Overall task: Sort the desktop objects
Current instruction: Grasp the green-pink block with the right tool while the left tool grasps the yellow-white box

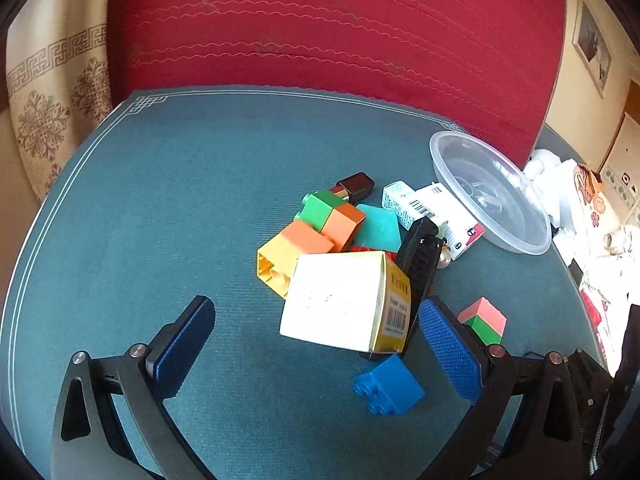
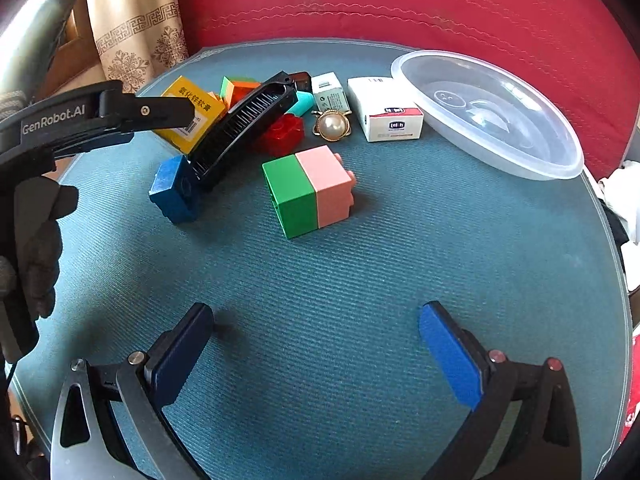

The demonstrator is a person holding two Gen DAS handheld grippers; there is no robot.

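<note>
Left gripper point(image 1: 316, 344) jaws spread wide, nothing pinched; yellow-white box point(image 1: 348, 304) sits between tips, nearer right pad, blue brick point(image 1: 388, 386) just below it. Right gripper point(image 2: 316, 354) jaws spread wide over bare teal worktop point(image 2: 360, 280); green-pink block point(image 2: 310, 194) well ahead, apart. Beyond: black comb point(image 2: 244, 120), pearl brooch point(image 2: 332, 125), clear bowl point(image 2: 488, 112).

- The clear plastic bowl point(image 2: 490, 114) lies empty at the far right of the teal mat, tilted.
- A green-and-pink block point(image 2: 310, 190) lies apart on its side, studs pointing right.
- A blue brick point(image 2: 172, 190) touches the black comb point(image 2: 244, 124), which leans across the pile.
- A yellow-and-white box point(image 1: 348, 304), a pearl brooch point(image 2: 332, 124) and a white carton point(image 2: 386, 108) lie nearby.
</note>
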